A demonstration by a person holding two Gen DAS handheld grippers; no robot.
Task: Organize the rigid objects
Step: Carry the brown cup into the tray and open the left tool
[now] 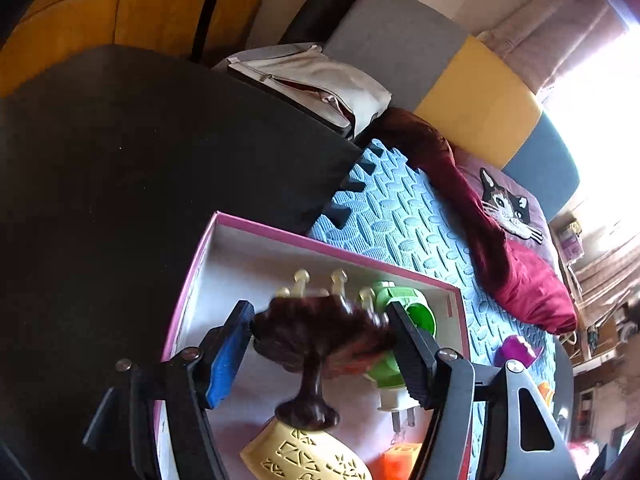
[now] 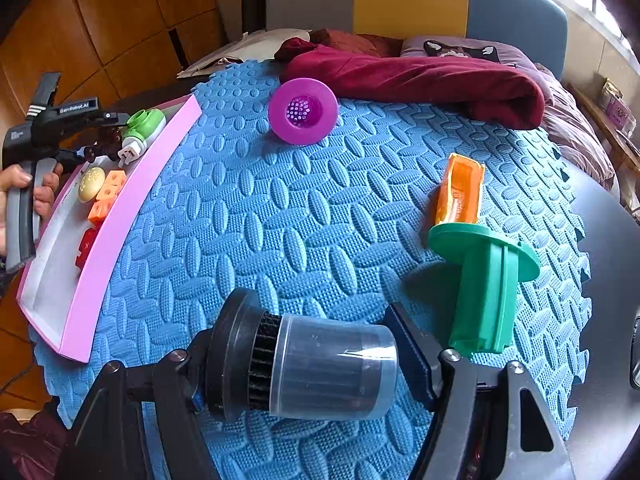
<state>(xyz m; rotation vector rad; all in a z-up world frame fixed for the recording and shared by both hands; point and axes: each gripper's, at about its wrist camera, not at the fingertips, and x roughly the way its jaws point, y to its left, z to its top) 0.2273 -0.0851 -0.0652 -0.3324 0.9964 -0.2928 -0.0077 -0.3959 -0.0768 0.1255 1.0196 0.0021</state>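
My left gripper (image 1: 320, 344) hangs over the pink box (image 1: 320, 244). A dark brown footed piece with pale pegs (image 1: 320, 336) sits between its jaws. That piece is blurred while the fingers are sharp, so it looks loose rather than pinched. Its foot is just above a yellow perforated dome (image 1: 308, 460). A green plug-in device (image 1: 408, 304) lies behind it in the box. My right gripper (image 2: 304, 364) is low over the blue foam mat (image 2: 280, 220). It is shut lengthwise on a black pleated filter in a clear cup (image 2: 332, 368).
On the mat lie a purple strainer (image 2: 302, 110), an orange holder (image 2: 460, 192) and a green flanged spool (image 2: 484, 280). Orange cubes (image 2: 108, 192) and a red block (image 2: 86, 246) sit in the box. A maroon cloth (image 2: 420, 76) lies behind; a dark tabletop (image 1: 120, 160) lies left.
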